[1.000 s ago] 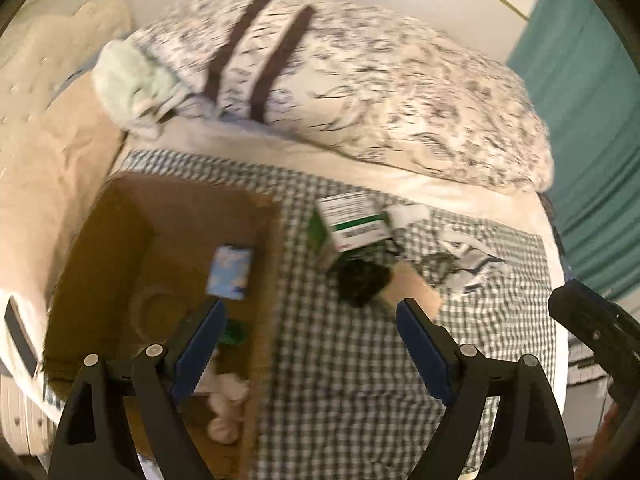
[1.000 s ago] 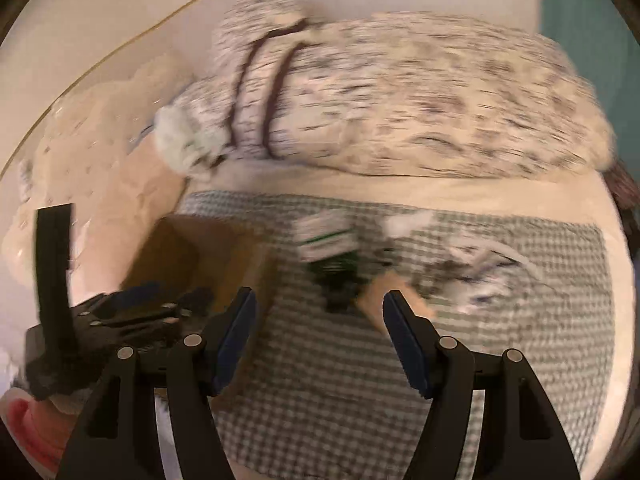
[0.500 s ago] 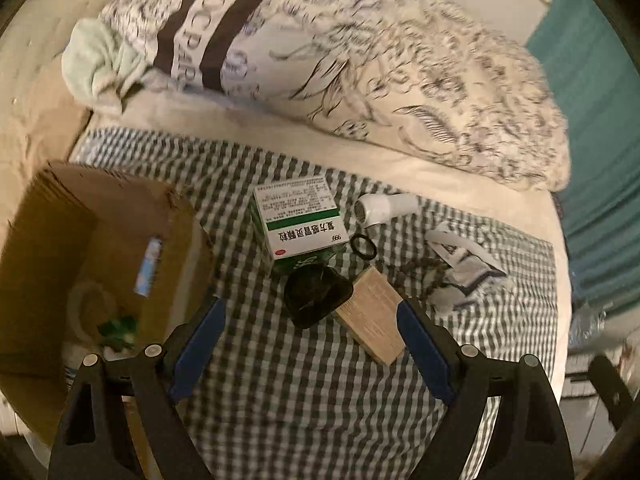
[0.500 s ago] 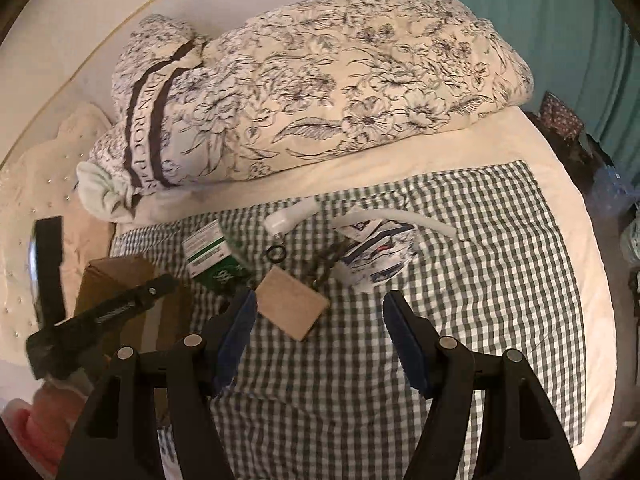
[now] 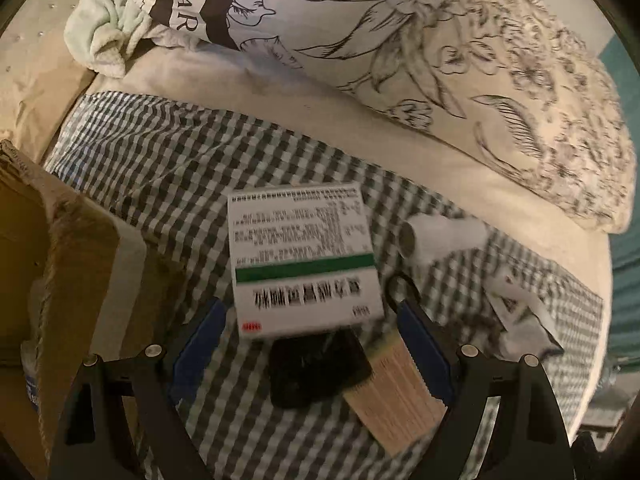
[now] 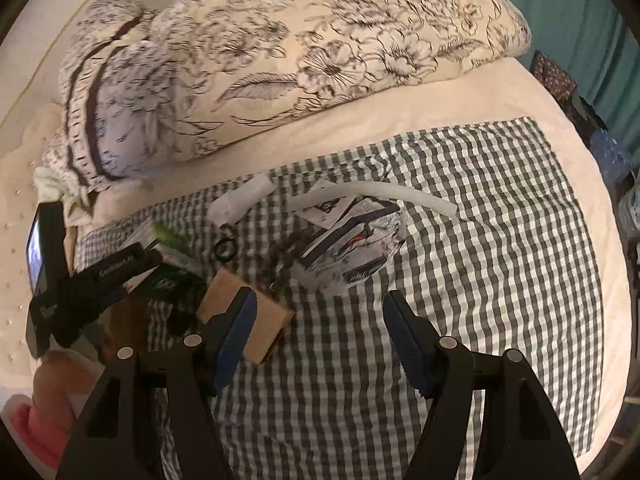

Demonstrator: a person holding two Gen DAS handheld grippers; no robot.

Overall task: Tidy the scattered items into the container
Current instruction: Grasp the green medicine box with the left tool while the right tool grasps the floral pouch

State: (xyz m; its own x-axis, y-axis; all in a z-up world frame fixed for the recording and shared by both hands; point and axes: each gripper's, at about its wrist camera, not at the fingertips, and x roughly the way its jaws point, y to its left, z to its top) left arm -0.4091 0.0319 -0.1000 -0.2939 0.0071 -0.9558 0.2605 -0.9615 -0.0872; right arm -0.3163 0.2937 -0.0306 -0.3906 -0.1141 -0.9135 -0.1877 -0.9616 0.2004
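Checked cloth (image 5: 168, 168) covers the bed; left tool (image 5: 310, 344), spread, frames a medicine box (image 5: 304, 256) at centre frame; right tool (image 6: 320, 336) spread, empty.

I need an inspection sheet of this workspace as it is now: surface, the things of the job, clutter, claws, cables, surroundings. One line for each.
Surface: checked cloth spread on a bed.
Job's things: medicine box, black pouch and wooden block close together; white bottle lying on its side; black ring; white tube; printed packet.
Container: cardboard box at the left edge of the cloth.
Clutter: green towel by the pillow.
Claws: left claw open over the pouch, empty; right claw open, empty.
Cables: nothing seen.
Surroundings: flowered quilt, teal curtain.
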